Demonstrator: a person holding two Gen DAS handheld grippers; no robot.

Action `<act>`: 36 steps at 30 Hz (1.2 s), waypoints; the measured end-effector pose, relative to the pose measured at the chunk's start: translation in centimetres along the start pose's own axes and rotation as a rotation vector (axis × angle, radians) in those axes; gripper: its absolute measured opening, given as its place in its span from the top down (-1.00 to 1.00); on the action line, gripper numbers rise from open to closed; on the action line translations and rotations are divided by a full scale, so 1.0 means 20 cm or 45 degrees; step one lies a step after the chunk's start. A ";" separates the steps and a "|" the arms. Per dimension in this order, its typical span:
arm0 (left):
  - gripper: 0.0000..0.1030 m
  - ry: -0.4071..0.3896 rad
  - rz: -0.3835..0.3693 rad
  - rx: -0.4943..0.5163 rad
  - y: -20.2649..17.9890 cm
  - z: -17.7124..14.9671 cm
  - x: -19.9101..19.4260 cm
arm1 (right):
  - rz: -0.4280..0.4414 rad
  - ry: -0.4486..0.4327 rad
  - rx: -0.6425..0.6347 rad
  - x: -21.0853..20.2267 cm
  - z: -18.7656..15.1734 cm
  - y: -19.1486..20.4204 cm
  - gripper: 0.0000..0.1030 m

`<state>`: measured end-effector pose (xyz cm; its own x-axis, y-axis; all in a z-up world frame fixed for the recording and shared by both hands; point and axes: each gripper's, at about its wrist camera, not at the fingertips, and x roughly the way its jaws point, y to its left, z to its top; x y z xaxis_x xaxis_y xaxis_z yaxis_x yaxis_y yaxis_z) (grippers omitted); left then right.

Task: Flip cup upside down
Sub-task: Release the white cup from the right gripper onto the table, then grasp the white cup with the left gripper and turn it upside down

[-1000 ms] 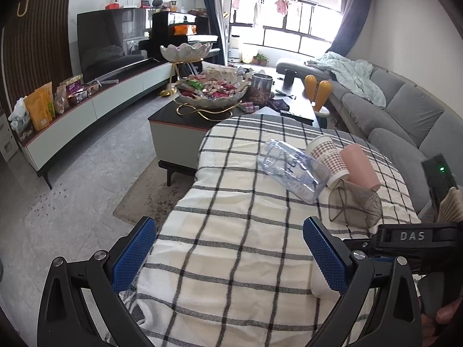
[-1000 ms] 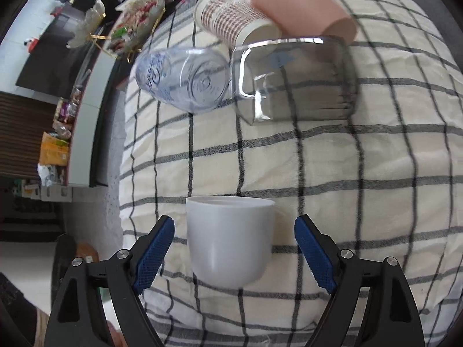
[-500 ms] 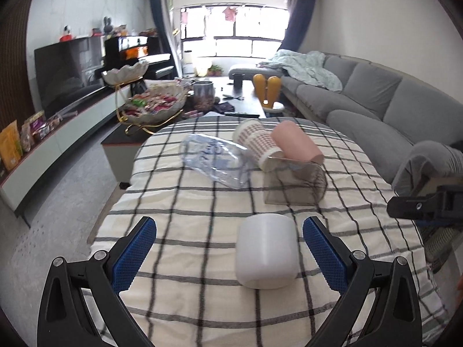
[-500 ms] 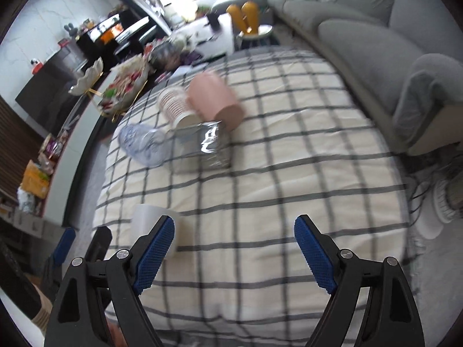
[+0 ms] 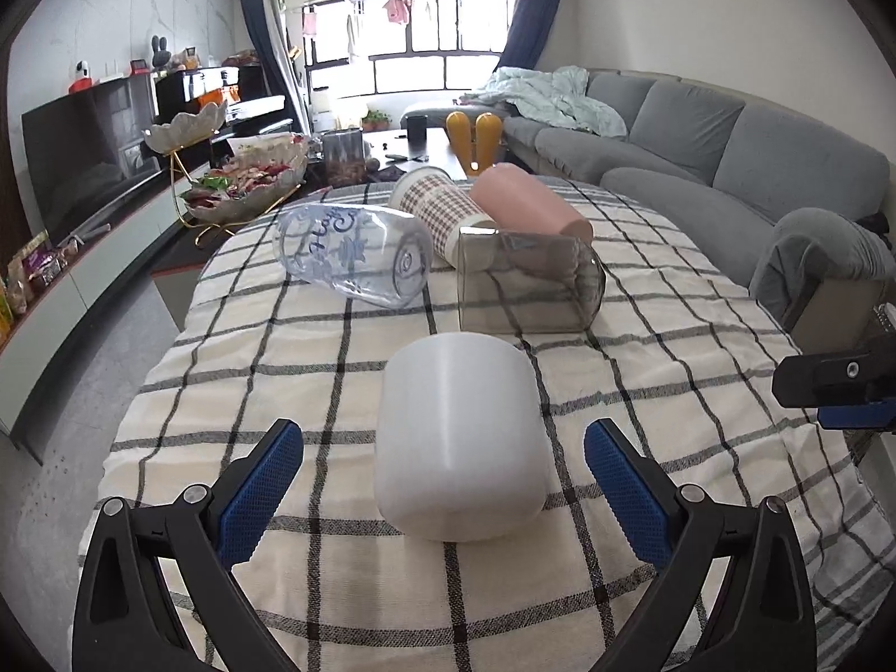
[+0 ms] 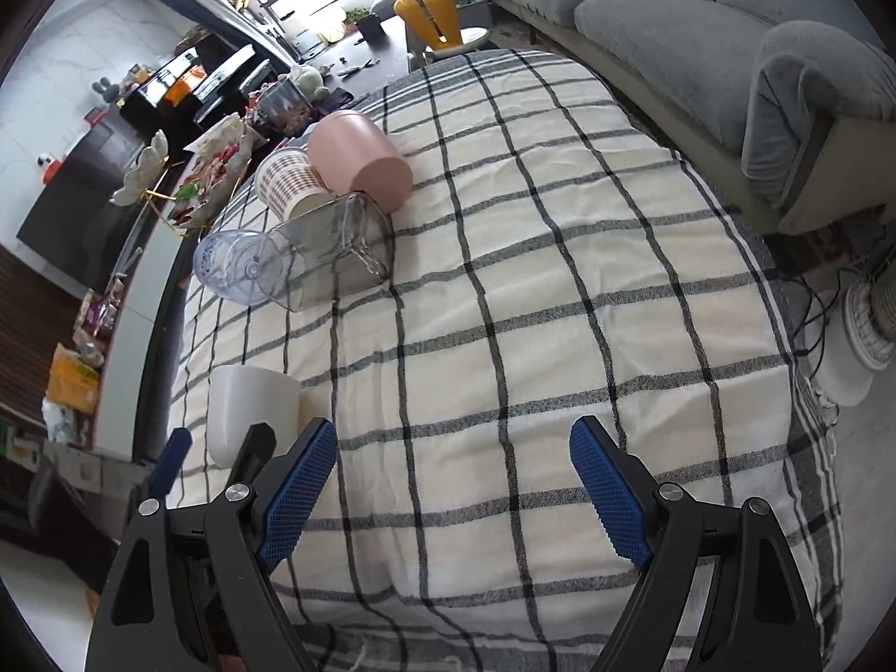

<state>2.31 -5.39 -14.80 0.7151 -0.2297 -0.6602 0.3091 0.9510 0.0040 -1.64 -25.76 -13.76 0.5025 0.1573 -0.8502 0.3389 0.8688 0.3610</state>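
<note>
A white cup (image 5: 460, 442) lies on its side on the checked tablecloth (image 5: 336, 358), closed bottom toward my left camera. My left gripper (image 5: 442, 476) is open, a blue pad on each side of the cup, not touching it. In the right wrist view the same cup (image 6: 252, 409) is at the left, with the left gripper's fingers (image 6: 173, 456) beside it. My right gripper (image 6: 453, 481) is open and empty over bare cloth, to the right of the cup.
Behind the white cup lie a clear printed bottle (image 5: 353, 255), a clear square cup (image 5: 529, 283), a plaid cup (image 5: 439, 207) and a pink cup (image 5: 529, 207). A grey sofa (image 5: 728, 151) stands right, a coffee table with snack bowls (image 5: 246, 179) behind.
My left gripper has swung onto the table and closed in until the white cup sits between its pads. My right gripper has pulled back and right, away from the cup.
</note>
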 end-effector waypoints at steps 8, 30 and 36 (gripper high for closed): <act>-0.62 0.060 -0.024 -0.006 0.00 -0.03 0.07 | 0.036 0.071 0.055 0.08 -0.01 -0.04 -0.66; -0.30 0.422 -0.122 -0.111 0.09 0.11 0.05 | 0.134 0.076 0.132 0.02 0.06 -0.01 -0.66; -0.30 0.729 -0.170 -0.084 0.11 0.26 0.06 | 0.252 0.143 0.295 0.02 0.11 -0.01 -0.66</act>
<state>7.17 -4.65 -11.74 0.2147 -0.2176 -0.9521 0.3205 0.9366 -0.1418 0.27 -26.89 -13.27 0.4904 0.3743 -0.7870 0.4217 0.6884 0.5901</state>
